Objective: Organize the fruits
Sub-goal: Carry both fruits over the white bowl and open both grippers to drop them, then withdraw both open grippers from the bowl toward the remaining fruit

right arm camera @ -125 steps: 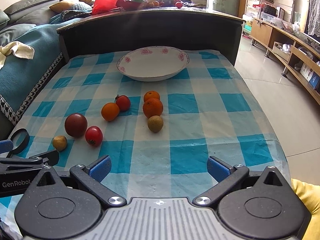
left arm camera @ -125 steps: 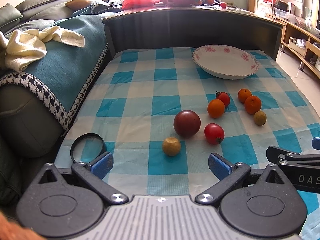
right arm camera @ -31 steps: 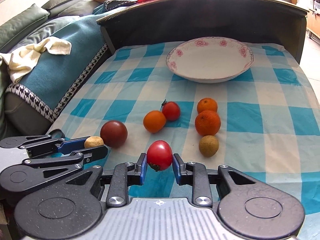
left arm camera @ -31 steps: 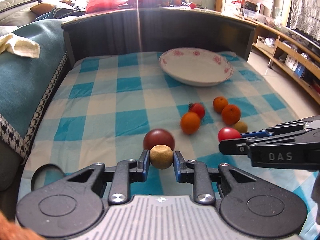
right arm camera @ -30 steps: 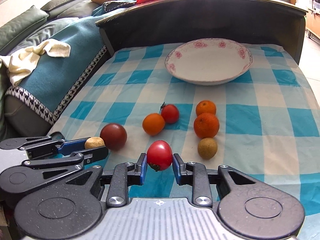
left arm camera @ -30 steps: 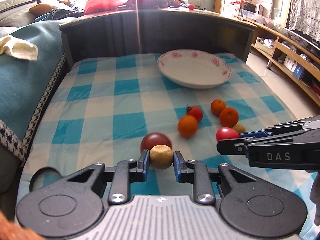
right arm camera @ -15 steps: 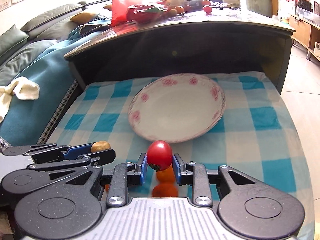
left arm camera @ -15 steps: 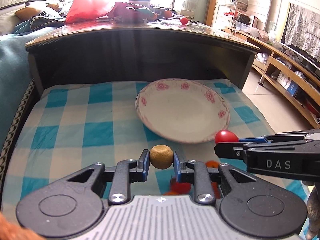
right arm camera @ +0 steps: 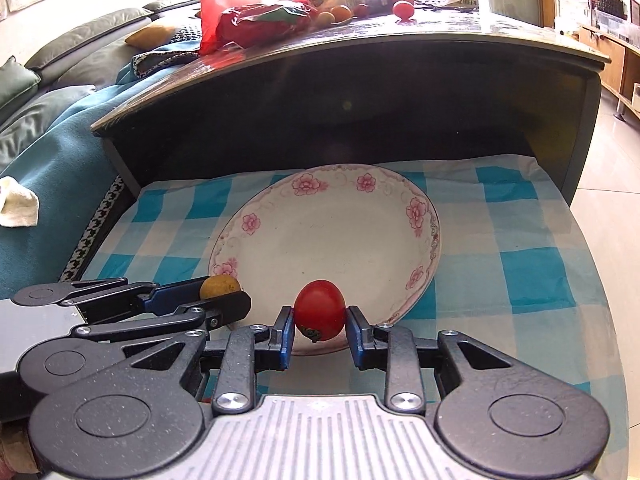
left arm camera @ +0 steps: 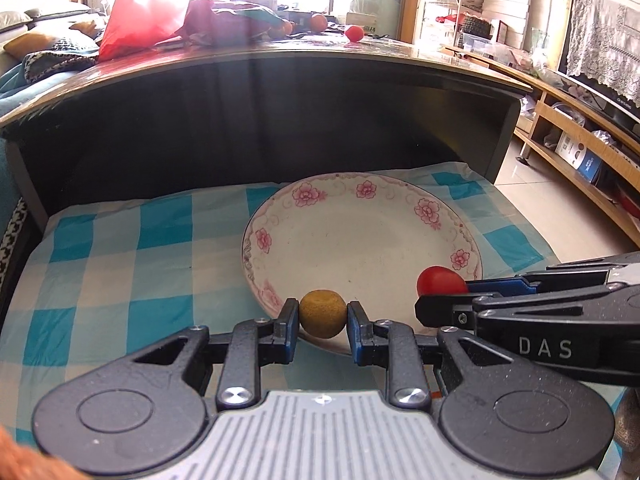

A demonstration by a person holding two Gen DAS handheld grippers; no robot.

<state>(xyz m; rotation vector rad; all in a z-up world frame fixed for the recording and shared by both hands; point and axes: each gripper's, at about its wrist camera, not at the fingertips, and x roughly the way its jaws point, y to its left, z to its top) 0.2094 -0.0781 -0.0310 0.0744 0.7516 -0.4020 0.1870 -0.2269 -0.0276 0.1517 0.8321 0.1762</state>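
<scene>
Left gripper (left arm camera: 323,315) pinching brown fruit (left arm camera: 323,314), right gripper (right arm camera: 319,317) pinching tomato (right arm camera: 319,315); both at plate (left arm camera: 360,240) 6 o'clock rim. Tomato calyx visible from right wrist only.

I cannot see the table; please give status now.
Left gripper shut on brown fruit. Right gripper shut on red tomato. Both at near rim of plate; plate bare, nothing blocking.

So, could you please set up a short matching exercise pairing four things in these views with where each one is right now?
Things:
1. tomato
2. brown fruit
3. plate
4. red bag

Places:
A. on the checked cloth
B. in the left gripper
C. on the dark tabletop behind
D. in the right gripper

Pairs: 1-D, 2-B, 3-A, 4-C
</scene>
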